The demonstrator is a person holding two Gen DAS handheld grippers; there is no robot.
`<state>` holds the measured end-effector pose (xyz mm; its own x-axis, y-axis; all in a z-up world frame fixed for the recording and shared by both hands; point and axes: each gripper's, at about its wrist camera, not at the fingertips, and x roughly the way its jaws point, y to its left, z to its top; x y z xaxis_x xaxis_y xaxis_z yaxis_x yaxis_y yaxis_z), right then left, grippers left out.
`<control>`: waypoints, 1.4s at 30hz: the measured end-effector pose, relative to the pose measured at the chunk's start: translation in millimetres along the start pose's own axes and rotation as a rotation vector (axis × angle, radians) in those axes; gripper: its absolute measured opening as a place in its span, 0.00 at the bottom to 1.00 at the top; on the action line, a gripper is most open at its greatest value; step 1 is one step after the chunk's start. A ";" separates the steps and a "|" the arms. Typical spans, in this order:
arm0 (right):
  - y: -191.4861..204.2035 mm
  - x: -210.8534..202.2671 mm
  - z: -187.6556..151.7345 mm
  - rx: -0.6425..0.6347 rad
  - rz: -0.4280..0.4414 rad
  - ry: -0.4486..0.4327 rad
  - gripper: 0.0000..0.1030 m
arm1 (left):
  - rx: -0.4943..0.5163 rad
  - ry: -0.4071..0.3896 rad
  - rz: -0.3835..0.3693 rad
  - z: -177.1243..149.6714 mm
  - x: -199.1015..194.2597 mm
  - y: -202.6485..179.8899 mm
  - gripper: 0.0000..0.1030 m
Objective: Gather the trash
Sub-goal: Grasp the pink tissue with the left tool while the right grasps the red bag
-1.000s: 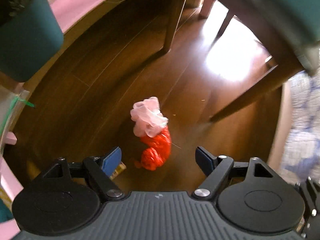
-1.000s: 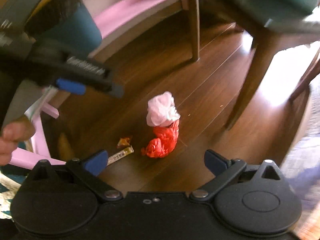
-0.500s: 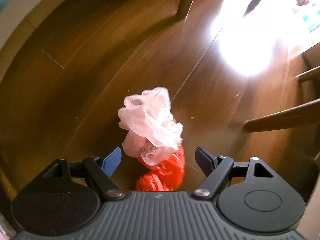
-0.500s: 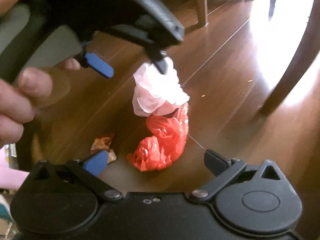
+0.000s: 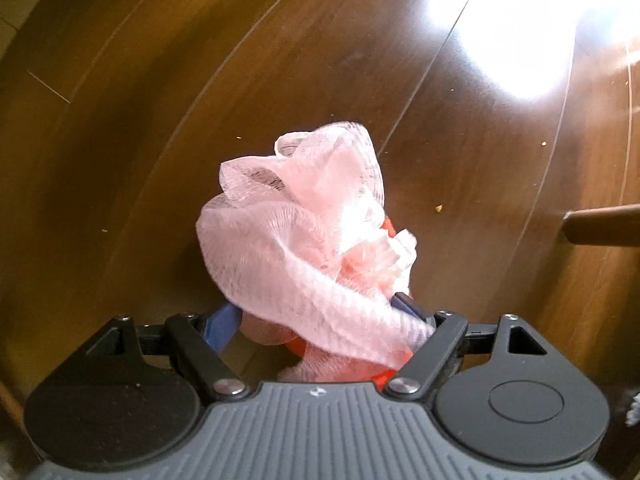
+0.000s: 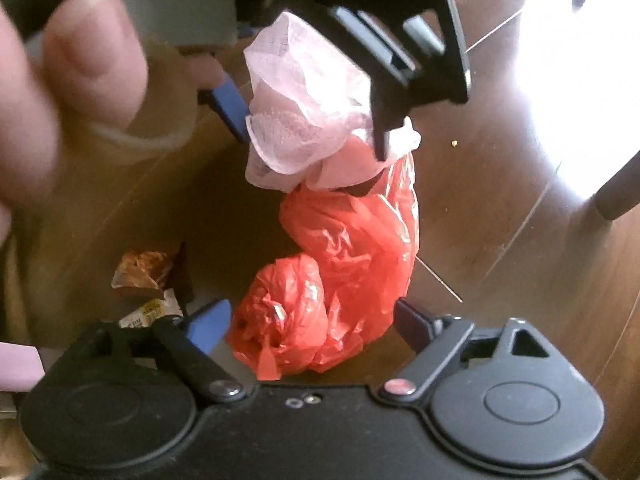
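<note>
Left gripper [image 5: 316,316] stands wide around the pink mesh netting [image 5: 304,216]; right gripper [image 6: 308,320], jaws closing, straddles the red plastic bag [image 6: 340,276] below the netting on the floor. Both light, soft, crushable; pinch the bunched middle.

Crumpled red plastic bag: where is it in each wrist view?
Left wrist: crumpled red plastic bag peeks out bottom centre, mostly hidden under the pale pink mesh netting.
Right wrist: bag lies centre, on the floor.
Shared landmark: the netting, adjoining the bag's far end.
</note>
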<state>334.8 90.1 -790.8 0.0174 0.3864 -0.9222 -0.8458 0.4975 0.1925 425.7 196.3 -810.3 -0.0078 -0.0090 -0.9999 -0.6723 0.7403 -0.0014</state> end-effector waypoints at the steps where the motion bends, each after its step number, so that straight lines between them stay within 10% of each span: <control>1: 0.8 0.5 -0.8 -0.006 -0.007 -0.002 0.74 | -0.001 -0.003 0.005 0.4 -0.9 0.2 0.78; 8: -7.1 -4.5 0.5 0.100 0.048 -0.003 0.38 | -0.081 0.006 -0.009 -0.1 0.4 7.0 0.41; 12: -14.6 -19.7 -0.1 0.187 0.050 -0.017 0.36 | -0.108 -0.013 -0.009 -4.0 -11.4 9.6 0.21; 33: -30.8 -283.3 -24.3 0.365 -0.024 -0.092 0.34 | -0.088 -0.089 -0.029 -61.7 -202.7 -9.9 0.10; 37: -32.0 -287.4 -34.6 0.363 -0.042 -0.108 0.34 | -0.028 -0.105 -0.046 -59.6 -202.9 -19.0 0.18; 41: -38.5 -263.4 -45.2 0.398 -0.030 -0.107 0.34 | -0.004 -0.133 -0.041 -58.9 -180.6 -23.2 0.80; 42: -38.9 -258.4 -46.2 0.401 -0.026 -0.107 0.34 | 0.001 -0.143 -0.046 -59.8 -173.0 -22.9 0.81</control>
<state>338.6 -65.0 -575.4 0.1087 0.4377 -0.8925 -0.5699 0.7631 0.3049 398.2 140.6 -636.6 0.1285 0.0535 -0.9903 -0.6691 0.7417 -0.0468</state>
